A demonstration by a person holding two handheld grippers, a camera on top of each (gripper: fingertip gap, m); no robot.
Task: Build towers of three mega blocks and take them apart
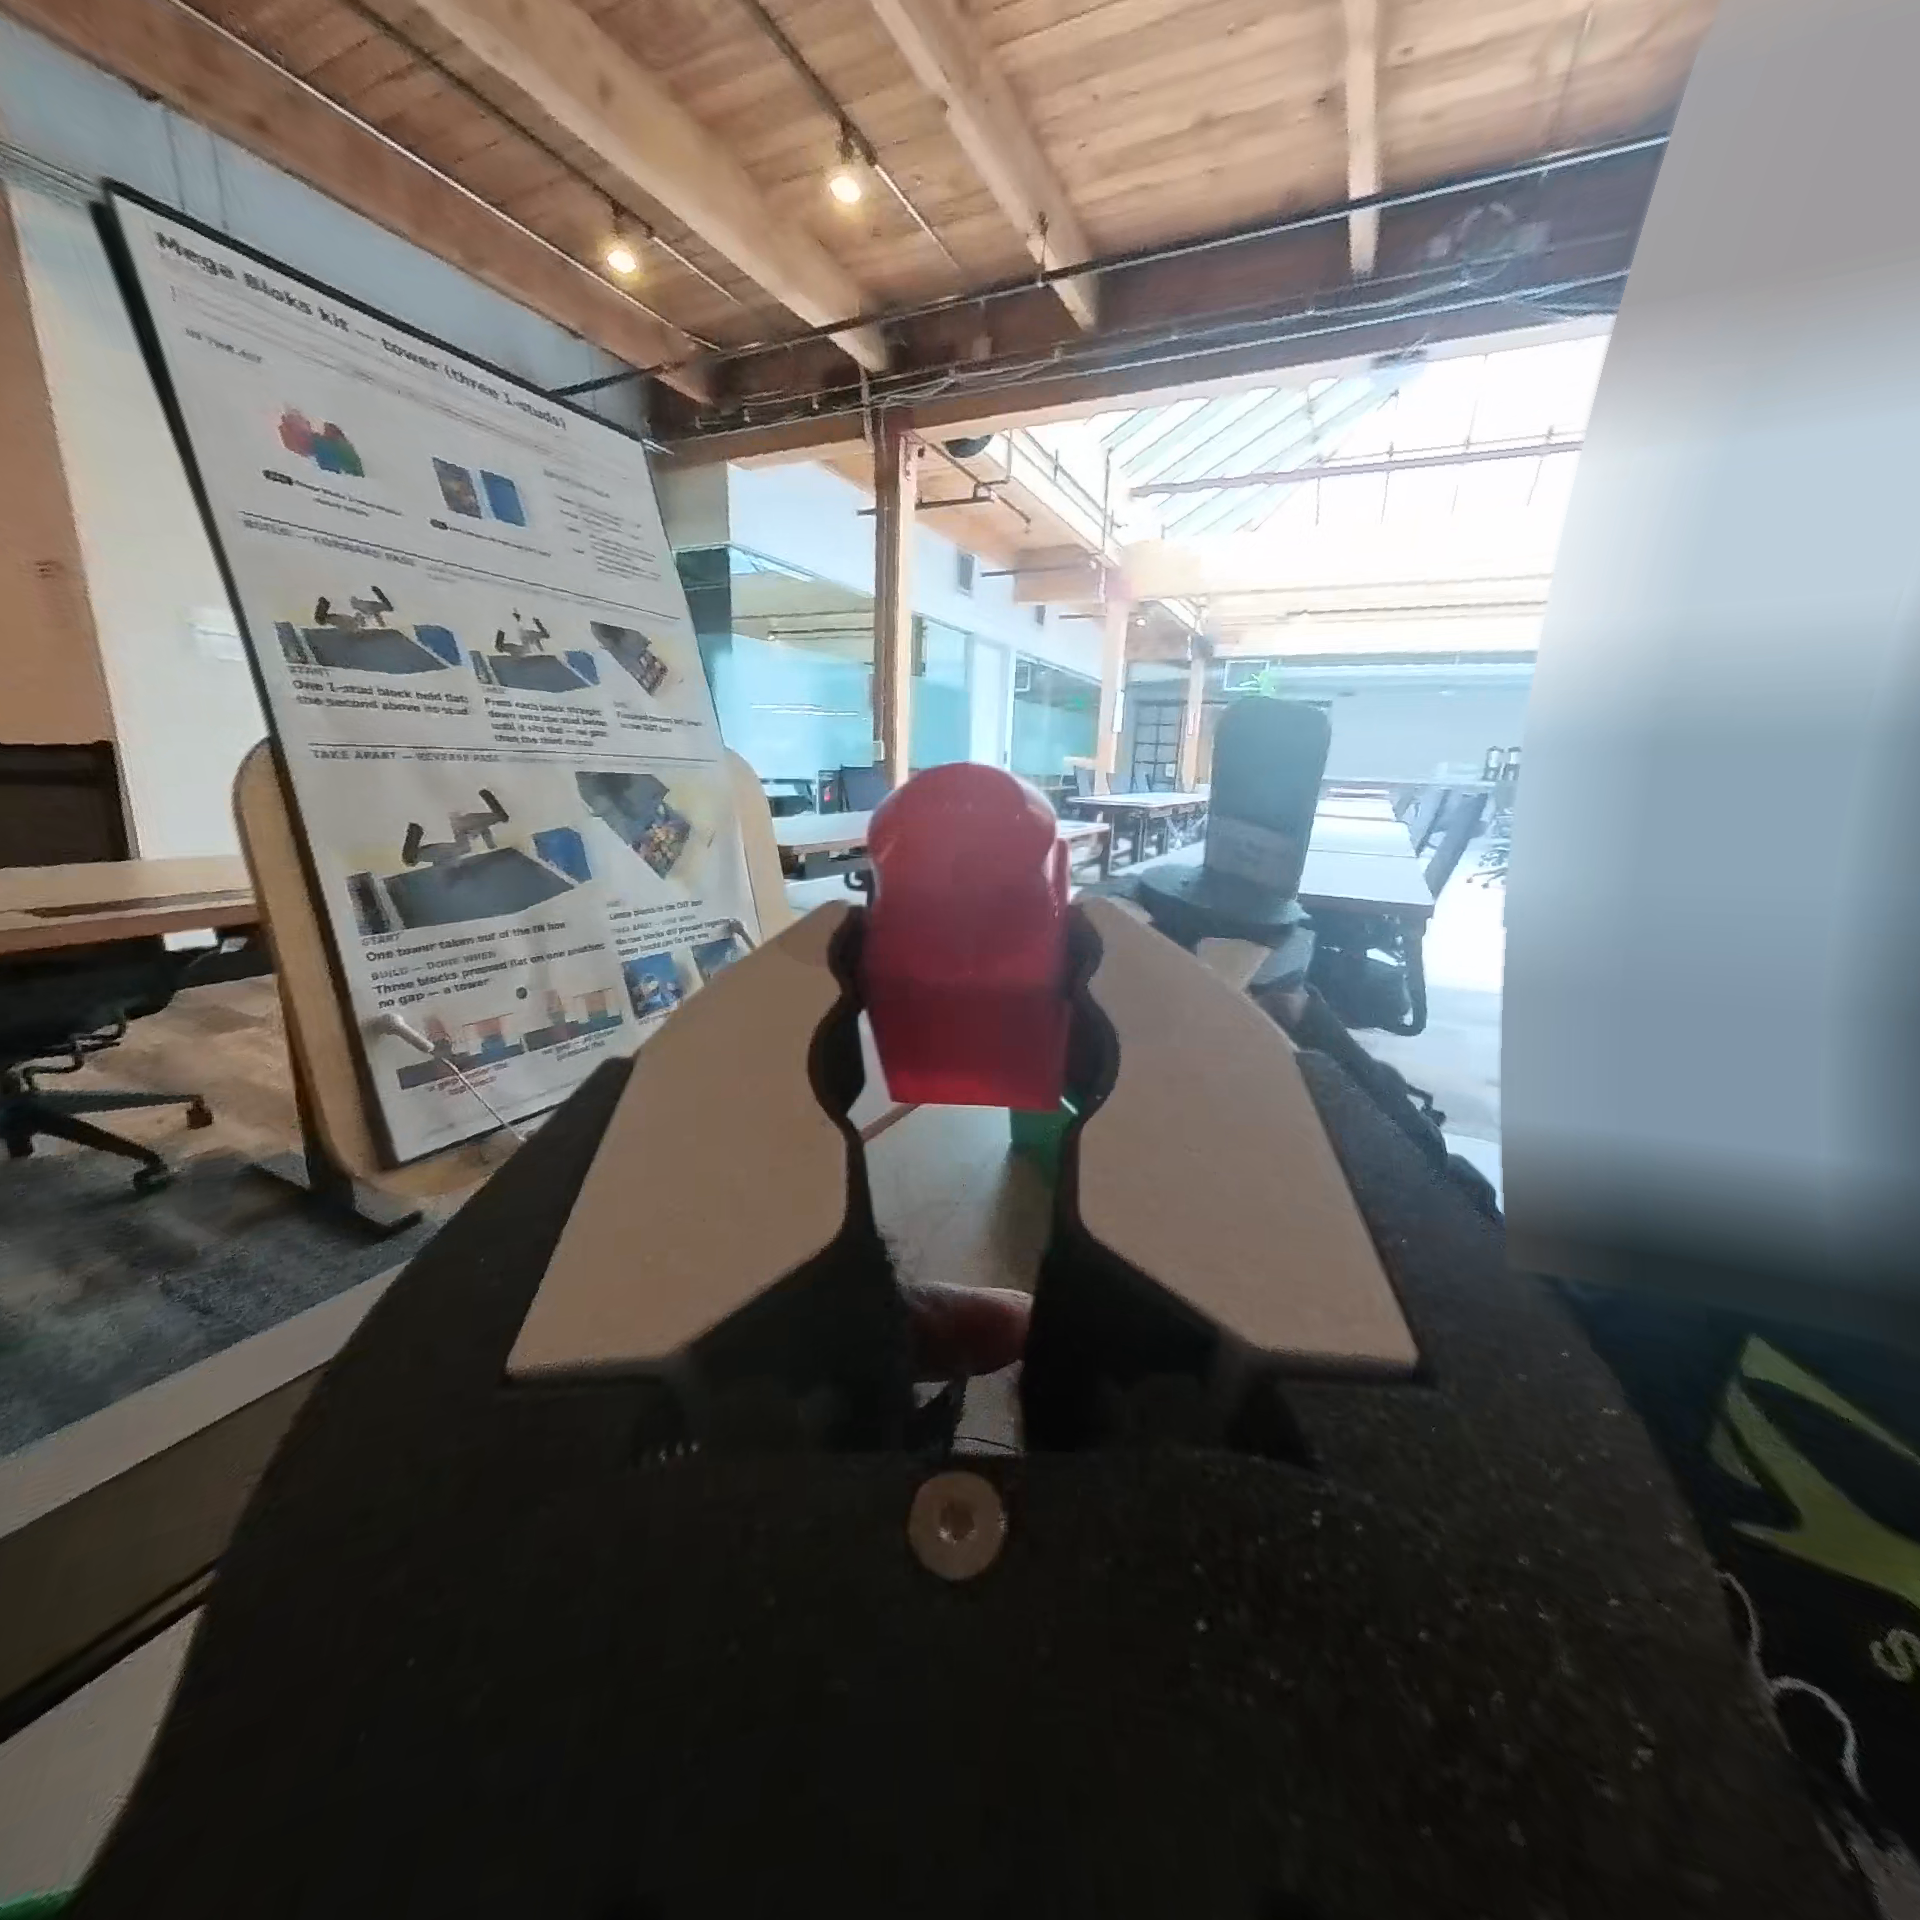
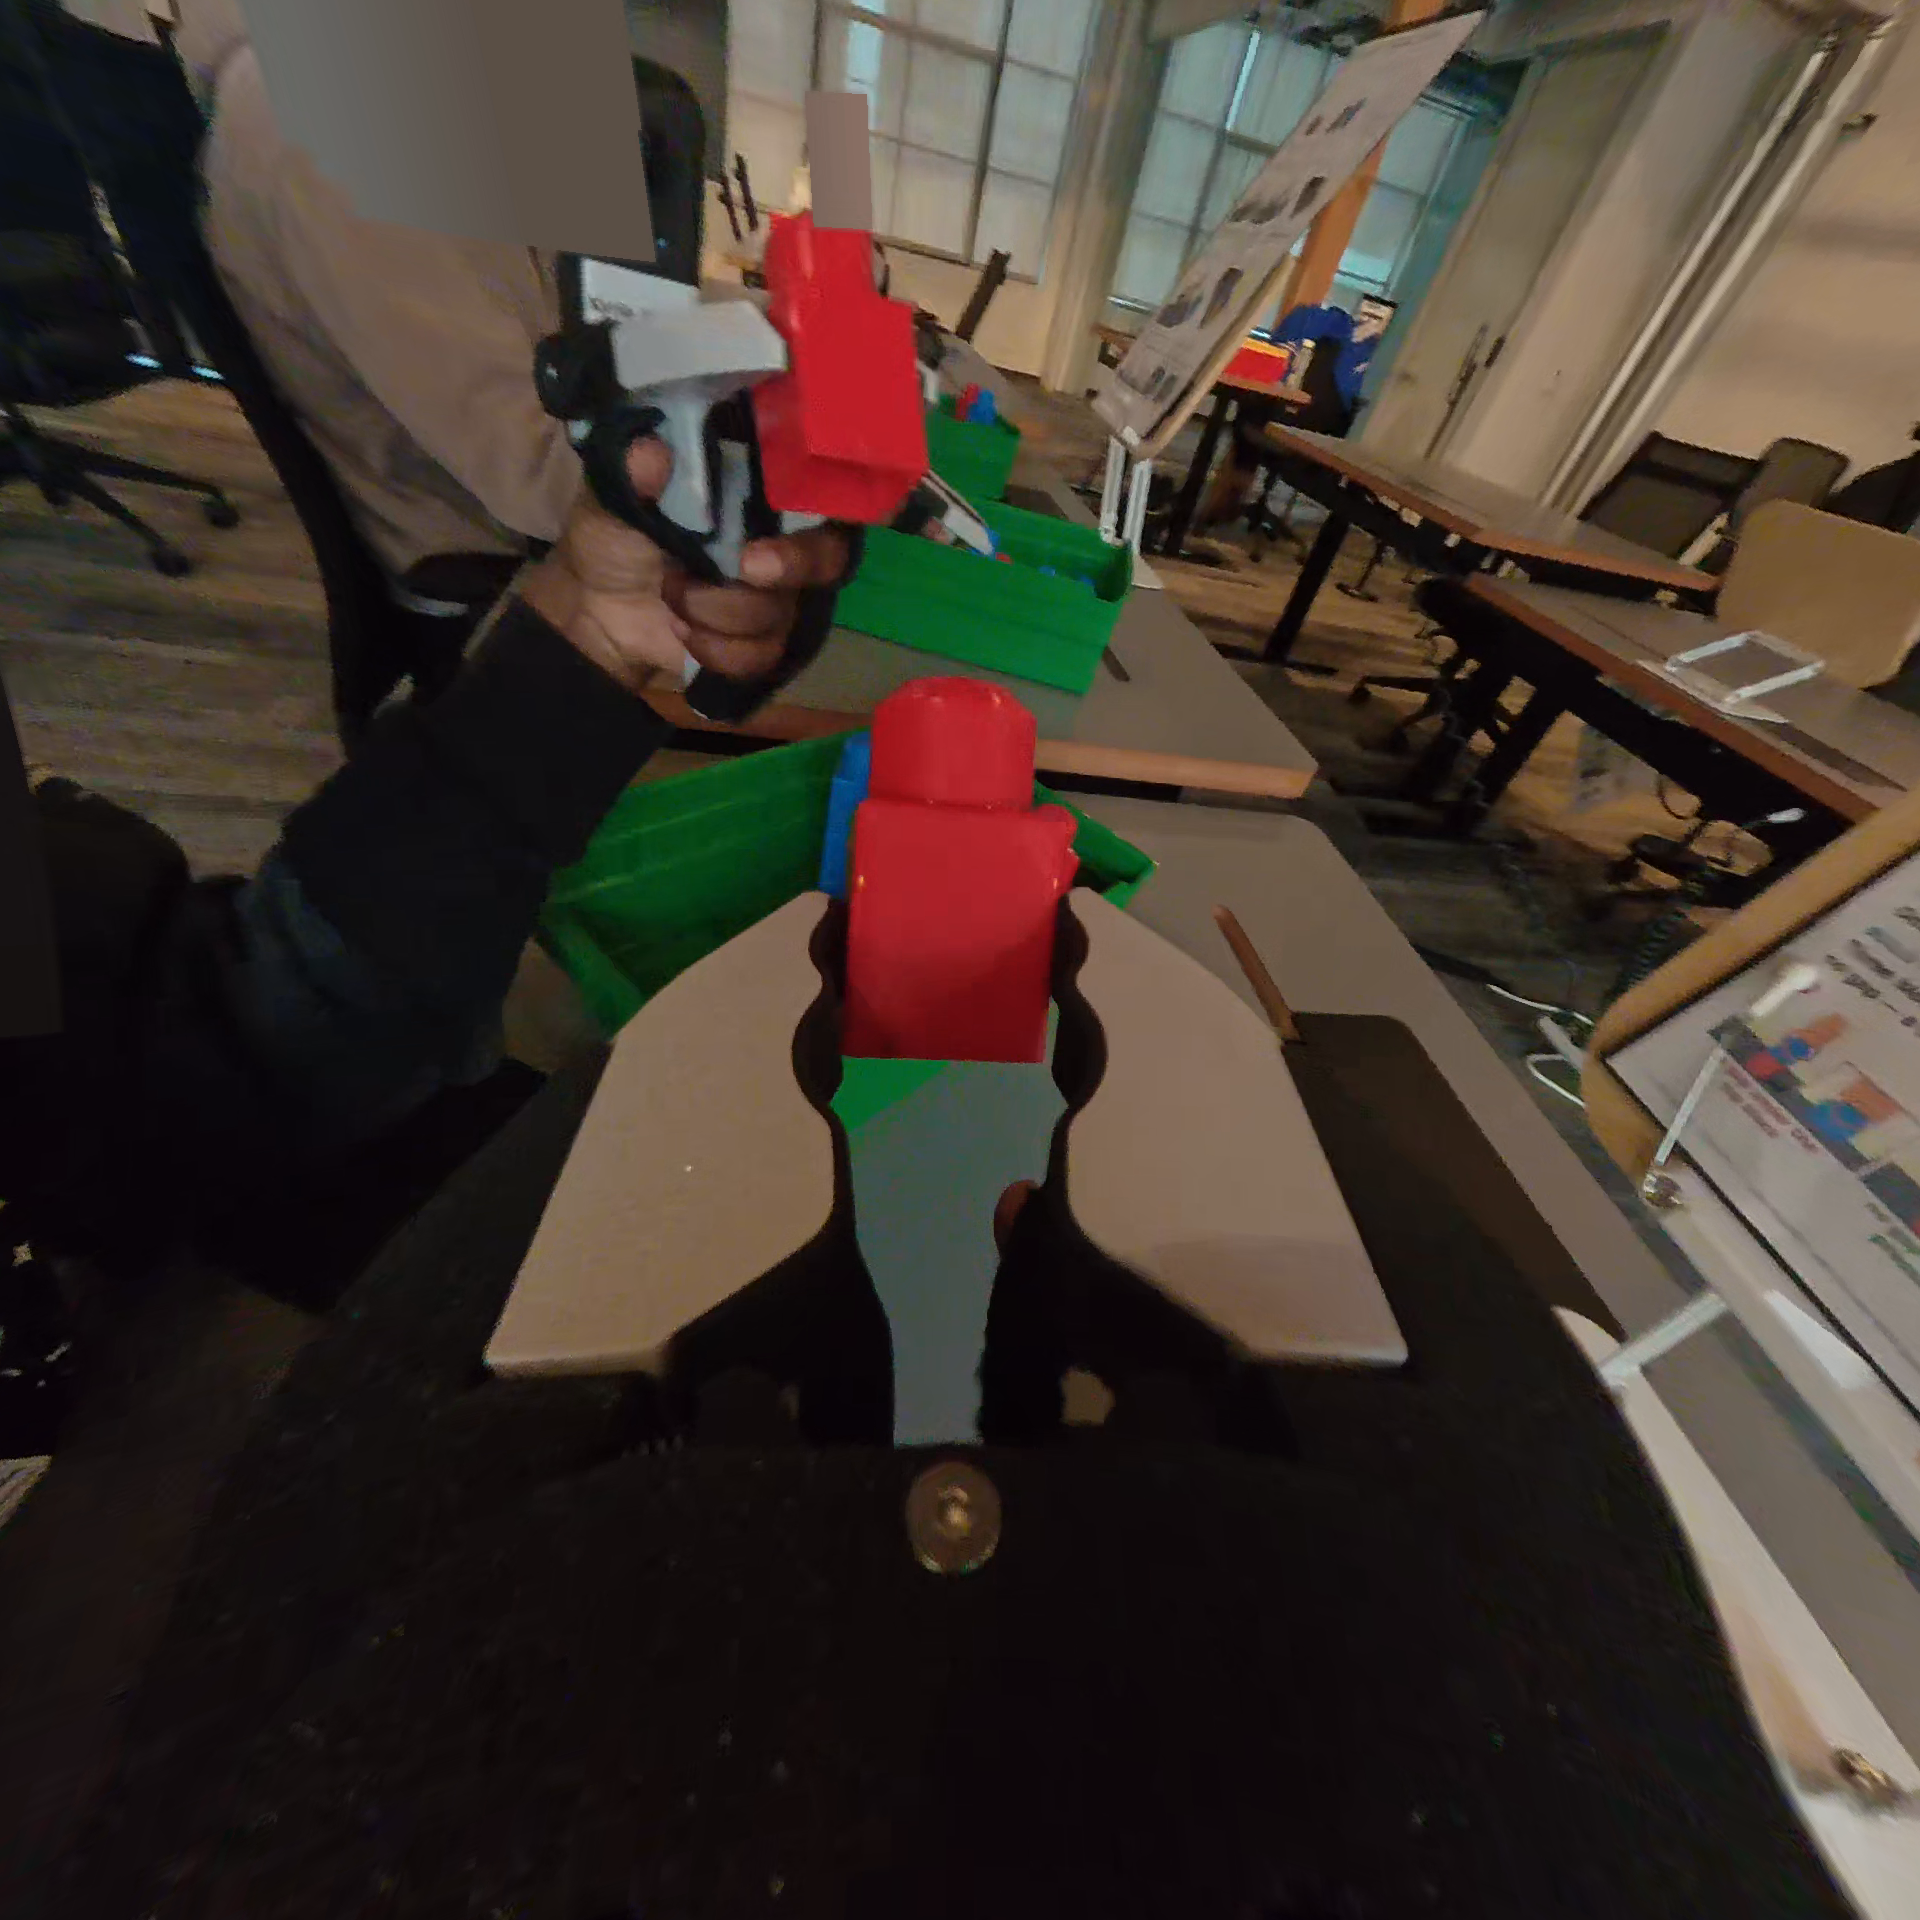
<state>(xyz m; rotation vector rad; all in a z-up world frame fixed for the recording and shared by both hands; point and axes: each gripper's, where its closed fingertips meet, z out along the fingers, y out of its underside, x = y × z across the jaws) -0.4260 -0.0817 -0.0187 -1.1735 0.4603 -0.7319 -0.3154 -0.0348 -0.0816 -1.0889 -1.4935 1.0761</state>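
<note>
1. Left wrist view: my left gripper (image 1: pixel 961 997) is pinching a red block (image 1: pixel 966 945) between its two fingertips, stud pointing up and away from the camera. The block is lifted clear of the grey table (image 1: pixel 935 1195); I can see a sliver of green (image 1: pixel 1039 1132) just under its right corner, but I cannot tell what it belongs to. A printed instruction board (image 1: pixel 436 665) leans on a wooden stand to my left. The other gripper's dark body (image 1: pixel 1262 821) shows beyond the block, to the right.

2. Right wrist view: my right gripper (image 2: pixel 951 977) is clamped on a second red block (image 2: pixel 951 894), stud up, held above the grey table (image 2: pixel 1382 1049). Just behind it sits a green bin (image 2: pixel 686 883), with a blue block (image 2: pixel 844 821) peeking out beside the red one.

3. Same view, upper left: a hand (image 2: pixel 686 592) holds the left gripper (image 2: pixel 831 416) raised, with its red block (image 2: pixel 836 384) tilted and well apart from mine. Behind it lies another green bin (image 2: pixel 987 613) with more blocks inside. A second instruction board (image 2: pixel 1787 1070) stands at my right edge, and a wooden peg (image 2: pixel 1257 971) sticks up from the table near the right finger.
</note>
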